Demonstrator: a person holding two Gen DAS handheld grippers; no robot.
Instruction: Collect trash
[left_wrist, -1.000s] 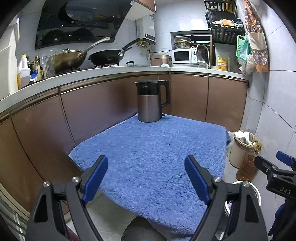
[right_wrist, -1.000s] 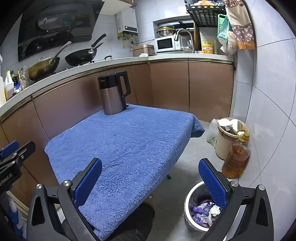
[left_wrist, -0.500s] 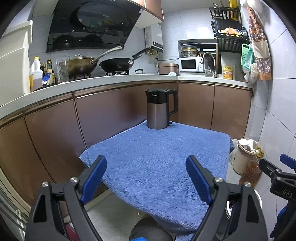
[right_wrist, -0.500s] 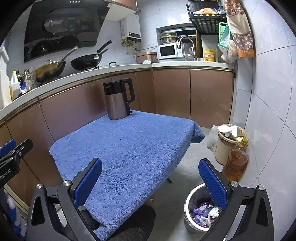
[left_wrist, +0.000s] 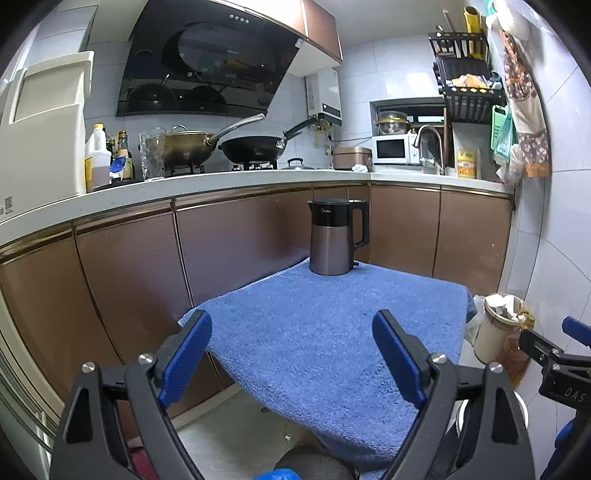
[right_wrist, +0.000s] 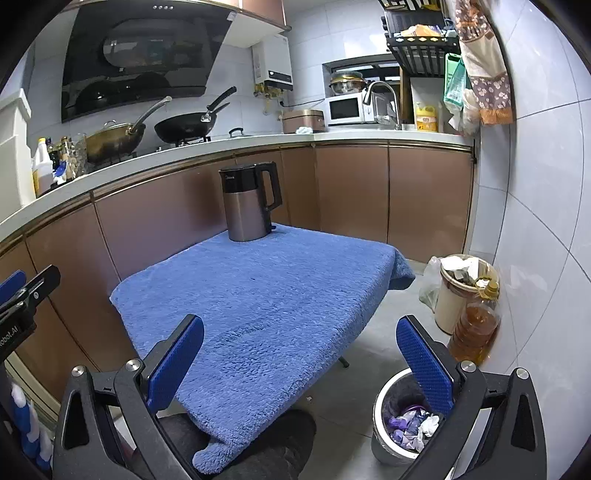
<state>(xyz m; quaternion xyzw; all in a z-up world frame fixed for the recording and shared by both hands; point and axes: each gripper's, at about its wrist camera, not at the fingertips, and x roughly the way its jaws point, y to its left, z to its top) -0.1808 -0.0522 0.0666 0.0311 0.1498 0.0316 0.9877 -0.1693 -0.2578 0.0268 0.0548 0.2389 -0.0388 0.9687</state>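
A small table covered by a blue towel stands before me; it also shows in the right wrist view. I see no loose trash on it. A metal bin on the floor at lower right holds crumpled purple and white trash. My left gripper is open and empty, above the towel's near edge. My right gripper is open and empty, between the table's near corner and the bin. The right gripper's tip shows at the left view's right edge.
A steel kettle stands on the towel's far side, also in the right view. A cream bin full of trash and an oil bottle stand by the tiled wall. Brown cabinets run behind and left.
Both grippers have tilted upward and drawn back a little, so more of the counter and hood shows. Jaws stay open and empty.
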